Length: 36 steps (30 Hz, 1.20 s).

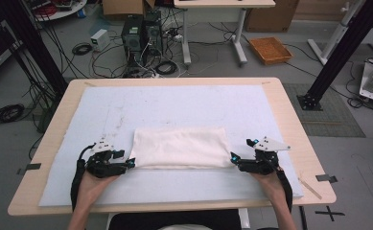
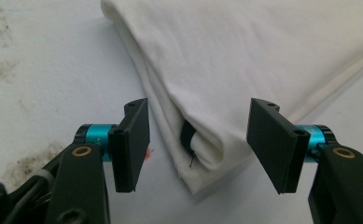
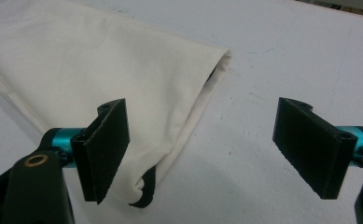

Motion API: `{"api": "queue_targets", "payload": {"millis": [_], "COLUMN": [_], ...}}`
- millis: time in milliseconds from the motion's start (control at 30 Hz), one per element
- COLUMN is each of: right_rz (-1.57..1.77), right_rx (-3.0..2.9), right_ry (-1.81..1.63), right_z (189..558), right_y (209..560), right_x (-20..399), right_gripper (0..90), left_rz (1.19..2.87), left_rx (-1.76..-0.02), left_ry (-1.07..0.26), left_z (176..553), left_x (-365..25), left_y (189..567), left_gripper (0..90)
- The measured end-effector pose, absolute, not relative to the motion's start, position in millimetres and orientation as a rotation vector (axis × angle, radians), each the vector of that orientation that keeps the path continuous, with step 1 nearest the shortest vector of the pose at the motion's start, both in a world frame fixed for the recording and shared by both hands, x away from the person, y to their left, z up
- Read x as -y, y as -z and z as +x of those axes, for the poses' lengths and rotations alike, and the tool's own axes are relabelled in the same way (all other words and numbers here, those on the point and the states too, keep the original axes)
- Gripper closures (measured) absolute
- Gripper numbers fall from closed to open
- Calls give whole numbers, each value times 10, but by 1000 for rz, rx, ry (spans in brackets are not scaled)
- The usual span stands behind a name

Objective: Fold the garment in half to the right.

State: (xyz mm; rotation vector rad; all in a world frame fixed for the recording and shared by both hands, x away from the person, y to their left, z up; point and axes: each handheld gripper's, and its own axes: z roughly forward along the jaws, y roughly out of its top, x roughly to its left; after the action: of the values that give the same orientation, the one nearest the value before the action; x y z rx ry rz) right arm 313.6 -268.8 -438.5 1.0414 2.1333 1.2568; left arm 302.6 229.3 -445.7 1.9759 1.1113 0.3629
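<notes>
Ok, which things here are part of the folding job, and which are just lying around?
In the job:
folded white cloth
left claw, open at the cloth's near corner
right claw, open at the other near corner
pale mat under the cloth

Lying about:
orange tray on the floor
computer tower
floor cables

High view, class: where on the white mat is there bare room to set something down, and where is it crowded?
Free: the wide strip of mat behind the folded cloth, and the strip in front of it. Crowded: the cloth's near corners, where the left gripper and right gripper sit.
</notes>
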Motion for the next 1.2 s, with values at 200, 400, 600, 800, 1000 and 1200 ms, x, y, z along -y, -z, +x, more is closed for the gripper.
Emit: {"api": "queue_targets", "payload": {"millis": [200,400,600,800,1000,1200], "right_rz": [1035,1012,979,957,902,818], "right_rx": [-2129,-2130,-2161,-2230,-2313,-2418], "right_ry": [-1254,-1262,-1281,-1280,-1275,-1313], "right_z": [3124,3111,3134,3298,3537,3756], "right_y": [4363,4304,4177,4097,4010,3925], "right_x": [2685,2629,2484,2200,1767,1219], "right_gripper": [186,185,186,187,188,250], "left_rz": [1980,1994,1998,2002,1983,1991], "left_rx": [-1130,-1104,-1081,-1057,-1062,-1048], "left_ry": [-415,-452,-429,-406,-337,-345], "left_z": [2964,2894,2891,2894,2925,2921], "left_x": [-2269,-2226,-2229,-2231,-2275,-2270], "left_y": [4518,4521,4524,4525,4529,4529], "left_gripper": [416,508,577,665,754,780]}}
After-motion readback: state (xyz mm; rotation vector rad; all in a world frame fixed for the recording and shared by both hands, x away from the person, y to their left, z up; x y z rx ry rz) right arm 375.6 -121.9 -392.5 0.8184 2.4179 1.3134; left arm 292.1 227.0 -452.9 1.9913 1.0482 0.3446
